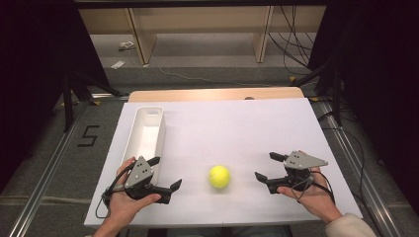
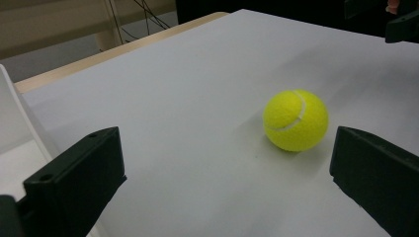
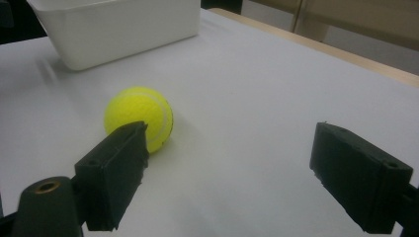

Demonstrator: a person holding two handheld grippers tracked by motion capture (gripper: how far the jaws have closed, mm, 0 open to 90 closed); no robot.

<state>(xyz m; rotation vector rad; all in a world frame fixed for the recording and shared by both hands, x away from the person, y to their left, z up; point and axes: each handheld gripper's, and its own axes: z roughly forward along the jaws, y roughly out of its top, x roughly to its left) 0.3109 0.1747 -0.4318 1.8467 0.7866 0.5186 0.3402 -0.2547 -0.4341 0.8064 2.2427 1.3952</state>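
Note:
A yellow tennis ball (image 1: 219, 176) lies on the white table top near the front, between the two hands. My left gripper (image 1: 165, 173) is open, a short way left of the ball, its jaws pointing right toward it. In the left gripper view the ball (image 2: 295, 120) rests ahead of the wide-apart jaws, nearer the right one. My right gripper (image 1: 269, 167) is open to the right of the ball, jaws pointing left. From the right gripper view, the ball (image 3: 139, 117) sits just beyond the left jaw, with nothing between the jaws.
A long white bin (image 1: 145, 134) stands along the left side of the table, beside the left hand; it also appears as the bin (image 3: 118, 29) at the far end in the right gripper view. The wooden table edge (image 1: 212, 94) runs along the back.

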